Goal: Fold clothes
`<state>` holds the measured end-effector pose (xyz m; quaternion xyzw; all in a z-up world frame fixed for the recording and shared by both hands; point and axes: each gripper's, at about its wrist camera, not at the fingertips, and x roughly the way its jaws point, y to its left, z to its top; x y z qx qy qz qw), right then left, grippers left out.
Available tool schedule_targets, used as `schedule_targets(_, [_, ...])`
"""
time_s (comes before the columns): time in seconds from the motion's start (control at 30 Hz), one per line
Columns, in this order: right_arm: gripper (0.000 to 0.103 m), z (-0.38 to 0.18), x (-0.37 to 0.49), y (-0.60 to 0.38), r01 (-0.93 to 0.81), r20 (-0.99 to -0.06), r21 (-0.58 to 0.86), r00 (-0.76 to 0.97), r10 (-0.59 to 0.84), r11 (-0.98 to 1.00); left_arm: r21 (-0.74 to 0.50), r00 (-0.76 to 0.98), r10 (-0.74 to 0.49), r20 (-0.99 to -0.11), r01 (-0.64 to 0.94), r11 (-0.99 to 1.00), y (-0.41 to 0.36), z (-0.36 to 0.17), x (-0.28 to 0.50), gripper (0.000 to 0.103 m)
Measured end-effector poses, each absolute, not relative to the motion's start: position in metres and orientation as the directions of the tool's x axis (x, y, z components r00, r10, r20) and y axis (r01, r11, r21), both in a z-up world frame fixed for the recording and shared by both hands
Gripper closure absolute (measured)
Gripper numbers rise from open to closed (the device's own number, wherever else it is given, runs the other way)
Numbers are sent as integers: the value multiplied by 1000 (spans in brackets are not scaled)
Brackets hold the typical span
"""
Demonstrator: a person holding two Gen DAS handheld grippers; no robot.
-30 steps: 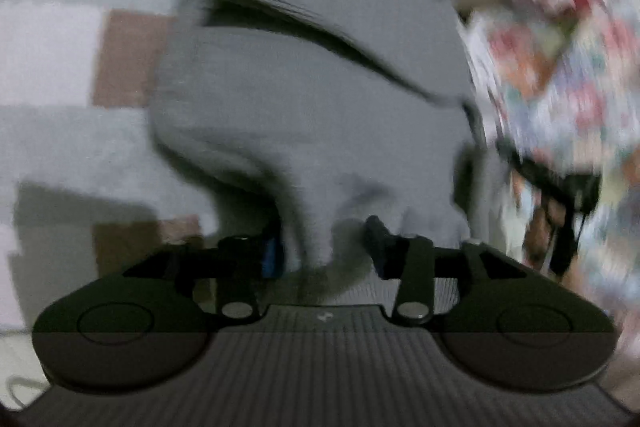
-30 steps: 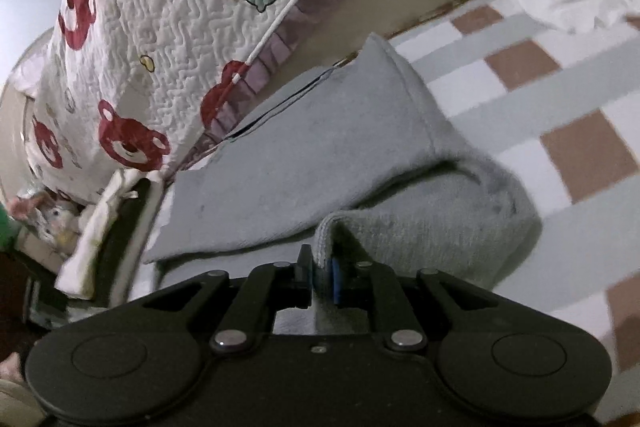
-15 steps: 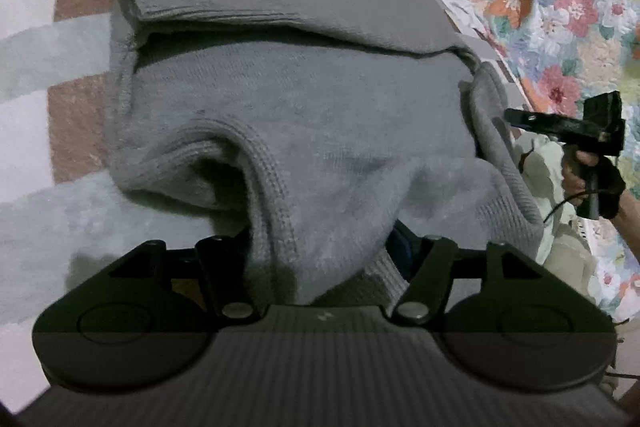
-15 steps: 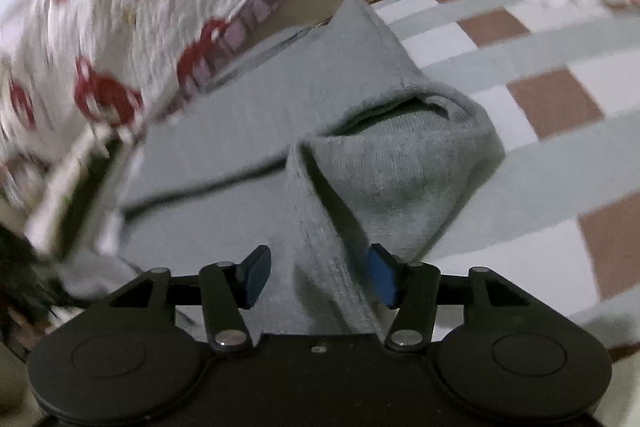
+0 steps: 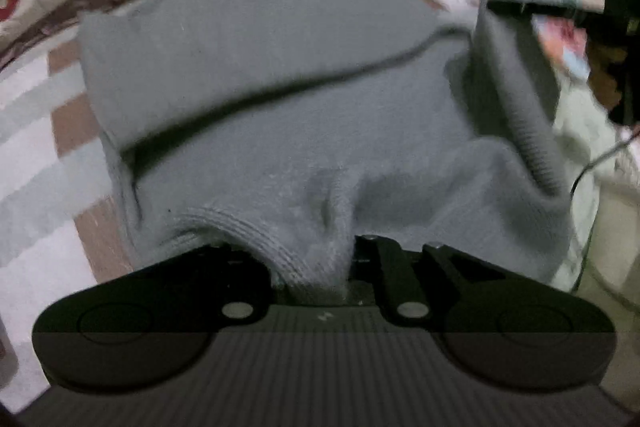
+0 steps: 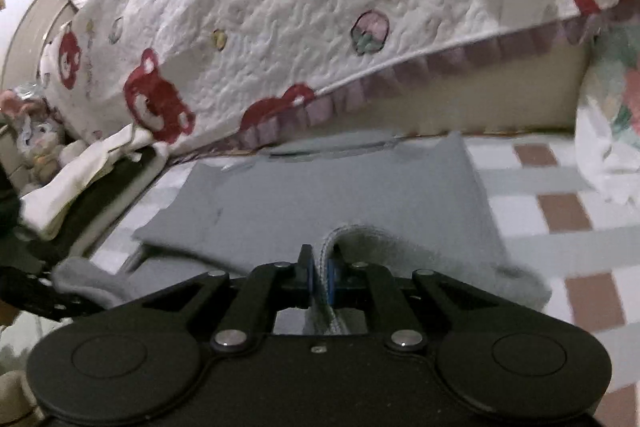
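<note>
Just one grey sweater [image 5: 280,99], two grippers.

The left gripper [image 5: 316,263] has a black body with two round discs, silver screws and a ribbed grey base. The right gripper [image 6: 320,275] is black too, with blue pads [image 6: 331,277] and silver screws.

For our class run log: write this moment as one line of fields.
task: fold clothes | left gripper: just closed on sweater hem | right gripper: just closed on sweater edge | surface: checked cover
</note>
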<state>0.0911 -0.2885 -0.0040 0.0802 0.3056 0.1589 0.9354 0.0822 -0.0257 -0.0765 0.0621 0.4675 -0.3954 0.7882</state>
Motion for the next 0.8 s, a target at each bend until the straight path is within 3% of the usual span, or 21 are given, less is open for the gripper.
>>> schedule_targets(0.13, [93, -36, 94, -313, -51, -600, 361, 752, 274, 931, -367, 224, -588, -777, 598, 713, -14, -91, 92, 92])
schedule_targets(0.27, [89, -57, 84, -314, -20, -638, 493, 672, 376, 870, -487, 173, -631, -756, 496, 719, -6, -111, 96, 88])
schedule_targets(0.33, [86, -62, 80, -309, -45, -672, 502, 608, 423, 863, -560, 125, -670, -732, 450, 696, -1, -118, 97, 65])
schedule_targets(0.4, [72, -61, 79, -301, -79, -705, 505, 537, 463, 860, -595, 103, -695, -712, 437, 675, 3, -120, 96, 60])
schedule_targets(0.53, [61, -55, 73, -288, -169, -757, 441, 457, 466, 881, -568, 131, -674, -727, 439, 697, 2, -120, 94, 49])
schedule_targets(0.63, [49, -54, 77, -296, -113, -781, 413, 468, 415, 904, -532, 160, -647, -746, 440, 723, -4, -121, 94, 38])
schedule_targets(0.8, [47, -65, 87, -290, -9, -821, 381, 456, 343, 925, -342, 231, -560, -795, 592, 730, -21, -129, 74, 39])
